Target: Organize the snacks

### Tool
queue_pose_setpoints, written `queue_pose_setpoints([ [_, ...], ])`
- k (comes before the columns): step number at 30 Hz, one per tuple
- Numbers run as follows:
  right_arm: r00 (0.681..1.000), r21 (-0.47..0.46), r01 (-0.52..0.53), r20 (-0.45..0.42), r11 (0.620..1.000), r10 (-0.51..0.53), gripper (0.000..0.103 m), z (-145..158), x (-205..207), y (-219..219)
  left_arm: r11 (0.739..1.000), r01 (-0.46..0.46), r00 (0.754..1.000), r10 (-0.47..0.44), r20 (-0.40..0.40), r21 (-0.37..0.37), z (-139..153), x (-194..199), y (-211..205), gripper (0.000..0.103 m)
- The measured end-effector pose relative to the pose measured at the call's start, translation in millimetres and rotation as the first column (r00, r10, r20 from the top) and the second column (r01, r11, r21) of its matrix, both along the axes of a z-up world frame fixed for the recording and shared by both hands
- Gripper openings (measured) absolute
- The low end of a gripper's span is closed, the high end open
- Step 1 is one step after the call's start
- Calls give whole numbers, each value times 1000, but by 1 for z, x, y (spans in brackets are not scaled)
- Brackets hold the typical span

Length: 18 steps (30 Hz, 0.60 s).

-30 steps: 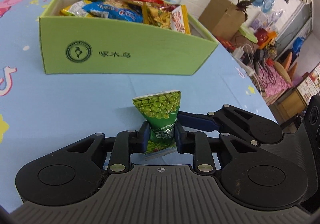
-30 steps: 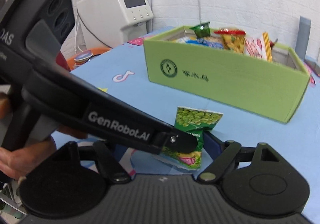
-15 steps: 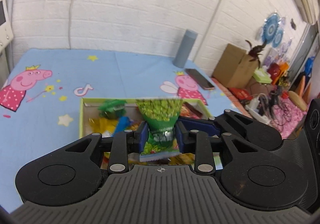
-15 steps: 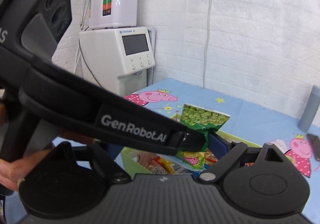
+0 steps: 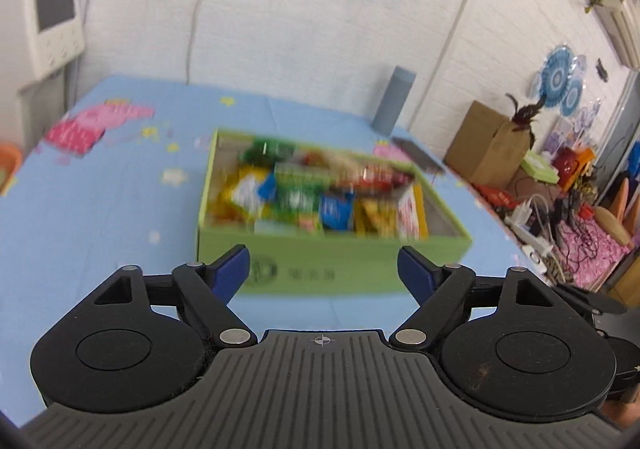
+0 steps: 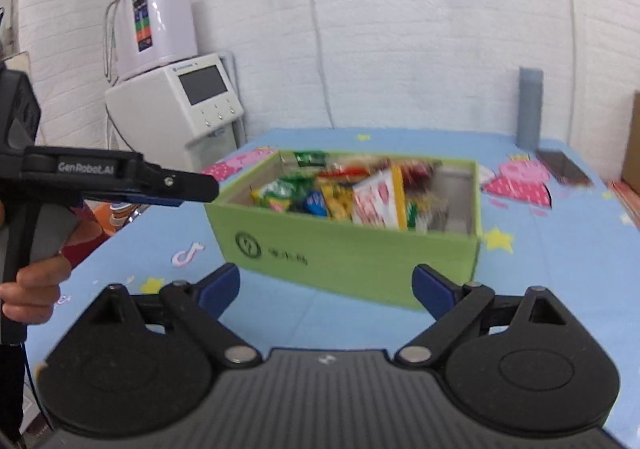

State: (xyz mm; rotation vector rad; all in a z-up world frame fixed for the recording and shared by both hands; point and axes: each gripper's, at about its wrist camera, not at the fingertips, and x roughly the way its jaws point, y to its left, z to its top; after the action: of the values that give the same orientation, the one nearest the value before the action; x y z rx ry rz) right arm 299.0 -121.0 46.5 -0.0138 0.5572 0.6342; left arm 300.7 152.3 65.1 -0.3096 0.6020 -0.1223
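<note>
Snacks (image 5: 316, 195) piled inside green box (image 5: 332, 261), mid-table on blue cartoon cloth (image 5: 100, 217); packets blurred by camera motion, so individual labels unreadable, though green, yellow, blue and red-and-white wrappers discernible. Heaped toward the left and middle of the box, with bare floor showing at the right end, likely room for more. Left gripper (image 5: 324, 269) spread wide, blue pads well apart, nothing between them; held above and short of the box's near wall, probably to keep clear of the contents. Right gripper (image 6: 326, 289) likewise spread wide and empty, aimed at the box's near corner from the side, apparently standing by. Left gripper's body and holding hand (image 6: 34, 289) visible at the left edge of the right wrist view, level with the box rim. No loose packet visible on the cloth in either view, so sorting judged close to done, or next item out of frame. Grey cylinder (image 5: 394, 99) and dark phone (image 6: 562, 167) beyond the box, well apart from it, not involved.
</note>
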Motion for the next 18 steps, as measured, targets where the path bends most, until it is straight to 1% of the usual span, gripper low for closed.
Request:
queue_pose_setpoints([
  [3,996,12,65,-63,998,-64,93,-21,-25,-19,999,-37,998,36,-53,-14,-22,-25,-13,73],
  [6,984,-9,155,-85,988,-156,93,-34,-47,-38,997,-75,993,74,-96,-6,-38,-44,-24,73],
  [8,976,-5,194,-99,981,-193,93,-40,-56,-48,996,-94,988,94,-120,3,-45,-53,-31,75],
  [10,968,9,227,-110,974,-224,93,-43,-64,-56,994,-104,984,105,-141,17,-48,-60,-38,75],
  [12,962,28,258,-106,966,-254,93,-41,-72,-63,993,-113,982,116,-151,26,-49,-68,-44,80],
  [13,958,33,271,-102,962,-267,93,-40,-76,-64,992,-120,981,123,-150,31,-49,-72,-47,83],
  [14,955,33,284,-100,958,-279,93,-39,-80,-65,991,-126,980,131,-148,42,-48,-76,-50,84],
  [16,947,31,311,-91,950,-307,93,-35,-88,-65,986,-145,978,155,-140,78,-45,-83,-56,87],
  [18,941,25,330,-88,944,-326,93,-32,-94,-64,981,-160,977,173,-128,106,-42,-91,-59,87],
])
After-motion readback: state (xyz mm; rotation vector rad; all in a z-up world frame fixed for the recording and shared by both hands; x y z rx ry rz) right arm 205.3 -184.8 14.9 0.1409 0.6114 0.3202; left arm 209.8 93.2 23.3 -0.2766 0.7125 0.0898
